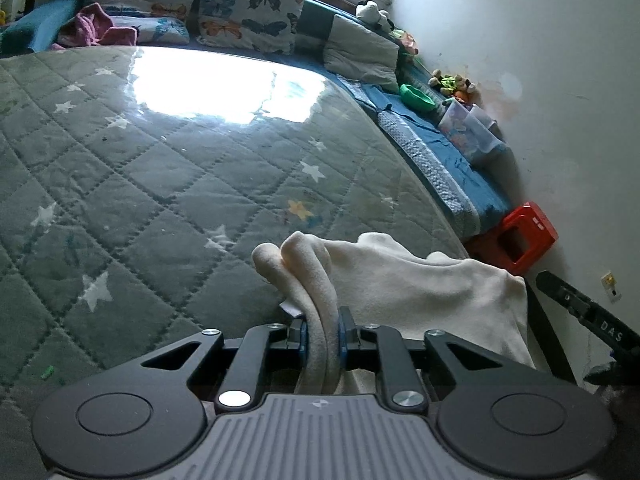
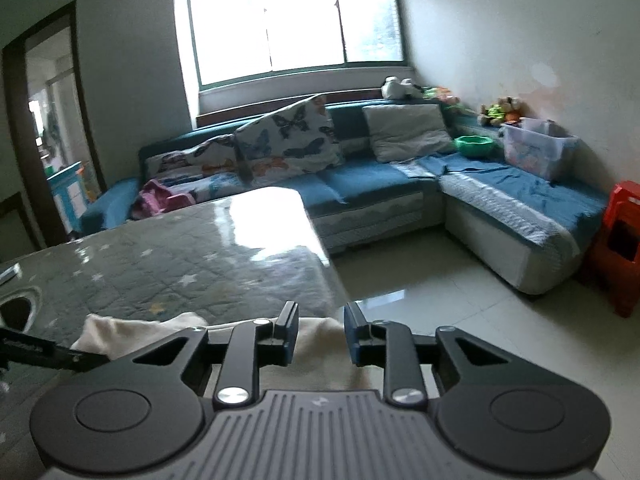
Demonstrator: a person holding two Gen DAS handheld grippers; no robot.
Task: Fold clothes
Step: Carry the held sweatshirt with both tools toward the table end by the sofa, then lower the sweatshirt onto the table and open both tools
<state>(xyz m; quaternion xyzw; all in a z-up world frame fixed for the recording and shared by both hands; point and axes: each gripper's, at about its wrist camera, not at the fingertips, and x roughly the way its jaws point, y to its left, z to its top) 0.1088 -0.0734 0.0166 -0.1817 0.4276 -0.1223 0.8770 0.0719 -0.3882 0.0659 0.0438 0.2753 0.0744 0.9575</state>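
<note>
My left tongs (image 1: 322, 334) are closed tight on a thick rolled fold of the cream garment (image 1: 420, 280), the cloth pinched between their blue pads. From that grip the fabric bunches up just ahead of the tips and then spreads away to the right of the left tongs, so its long axis seems to run sideways, from the left tongs toward the right ones. The garment lies at the near edge of the tabletop (image 1: 140, 184), which is covered with a grey-green quilted star-print cloth under a glossy sheet, and most of that surface stretches bare ahead of the left tongs. My right tongs (image 2: 321, 332) are parted, their jaws wide of each other and holding nothing; the cream cloth shows directly below and between them and trails off to their left, toward the other tool. I judge the right tongs sit over the free end of the garment, right at the tabletop's corner, with pale floor tiles (image 2: 440, 300) beyond. The next move looks to depend on the right tongs dropping onto that free edge opposite the left grip.
</note>
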